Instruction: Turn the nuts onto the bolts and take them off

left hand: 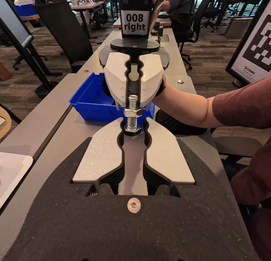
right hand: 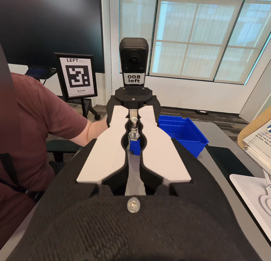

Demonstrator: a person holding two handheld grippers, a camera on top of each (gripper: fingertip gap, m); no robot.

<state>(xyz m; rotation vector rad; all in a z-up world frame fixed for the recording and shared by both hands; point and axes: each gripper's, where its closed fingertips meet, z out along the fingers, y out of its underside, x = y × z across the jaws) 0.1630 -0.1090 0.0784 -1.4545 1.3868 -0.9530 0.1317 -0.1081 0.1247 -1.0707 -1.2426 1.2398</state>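
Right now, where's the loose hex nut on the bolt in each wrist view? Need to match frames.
Left wrist view: the nut sits mid-shaft on the bolt, centre frame, just beyond the left gripper tips.
Right wrist view: the same nut is centre frame, at the right gripper tips, on its near end of the bolt.
Shared landmark: the blue bin behind the bolt in both.

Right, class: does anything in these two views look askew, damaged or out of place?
Nothing stands out. The bolt is held straight between the left gripper and the right gripper, and the nut sits squarely partway along its thread. The blue bin stands upright on the table.
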